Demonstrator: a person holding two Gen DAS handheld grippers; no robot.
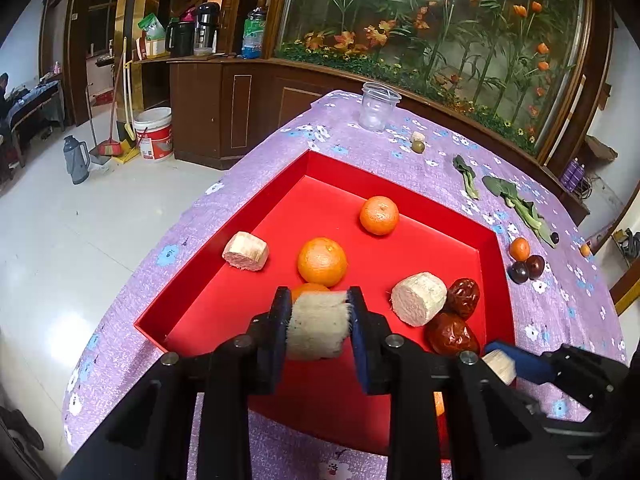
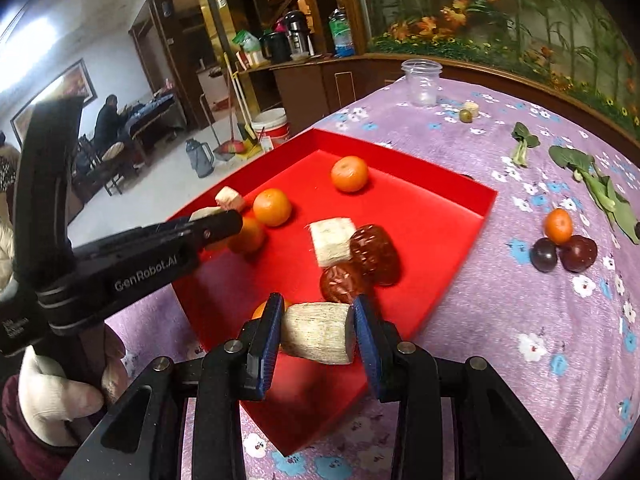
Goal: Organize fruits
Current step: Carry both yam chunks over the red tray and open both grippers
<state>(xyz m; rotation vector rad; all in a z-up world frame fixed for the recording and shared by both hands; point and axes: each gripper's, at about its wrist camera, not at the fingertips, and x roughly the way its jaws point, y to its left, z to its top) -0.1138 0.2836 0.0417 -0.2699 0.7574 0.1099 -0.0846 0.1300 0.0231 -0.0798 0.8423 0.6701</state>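
Observation:
A red tray (image 1: 224, 292) (image 2: 460, 216) lies on the purple flowered tablecloth. In it are mandarins (image 1: 322, 262) (image 2: 349, 174), pale sugarcane pieces (image 1: 245, 251) (image 2: 334, 241) and two red dates (image 1: 452, 334) (image 2: 374, 248). My left gripper (image 1: 319, 322) is shut on a pale sugarcane piece (image 1: 318, 326) above the tray's near part. My right gripper (image 2: 316, 332) is shut on another sugarcane piece (image 2: 318, 334) over the tray's near corner; it shows in the left wrist view (image 1: 500, 364). The left gripper also shows in the right wrist view (image 2: 216, 220).
On the cloth right of the tray lie a small mandarin (image 2: 558, 226) and two dark plums (image 2: 578, 253), green leaves (image 2: 600, 192), a small green fruit (image 2: 465, 115) and a clear plastic cup (image 2: 422, 82). The table edge drops to a tiled floor on the left.

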